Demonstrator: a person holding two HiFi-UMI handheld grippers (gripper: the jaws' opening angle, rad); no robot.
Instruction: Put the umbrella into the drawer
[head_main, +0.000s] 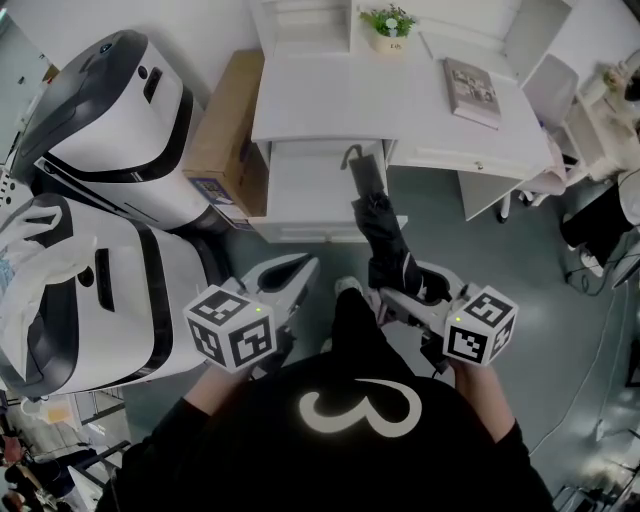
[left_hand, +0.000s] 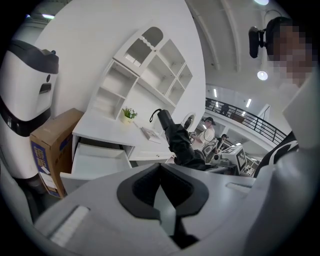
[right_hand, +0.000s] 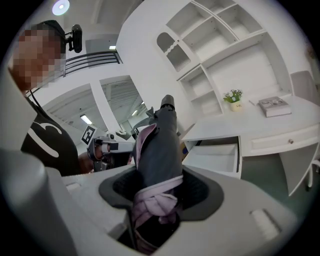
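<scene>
A folded dark umbrella (head_main: 385, 235) with a pink strap sticks out forward from my right gripper (head_main: 400, 285), whose jaws are shut on its lower end. Its hooked handle (head_main: 352, 155) reaches over the open white drawer (head_main: 305, 190) of the desk (head_main: 330, 100). In the right gripper view the umbrella (right_hand: 162, 150) rises from between the jaws of the right gripper (right_hand: 157, 195), with the drawer (right_hand: 215, 157) ahead to the right. My left gripper (head_main: 300, 272) hovers beside it on the left, open and holding nothing. The left gripper view shows that gripper (left_hand: 162, 192), the drawer (left_hand: 97, 162) and the umbrella (left_hand: 177, 140).
Two large white robot bodies (head_main: 100, 110) (head_main: 90, 290) stand at the left, with a cardboard box (head_main: 225, 130) against the desk's side. On the desk are a potted plant (head_main: 388, 25) and a book (head_main: 472, 90). A chair (head_main: 545, 95) stands at the right.
</scene>
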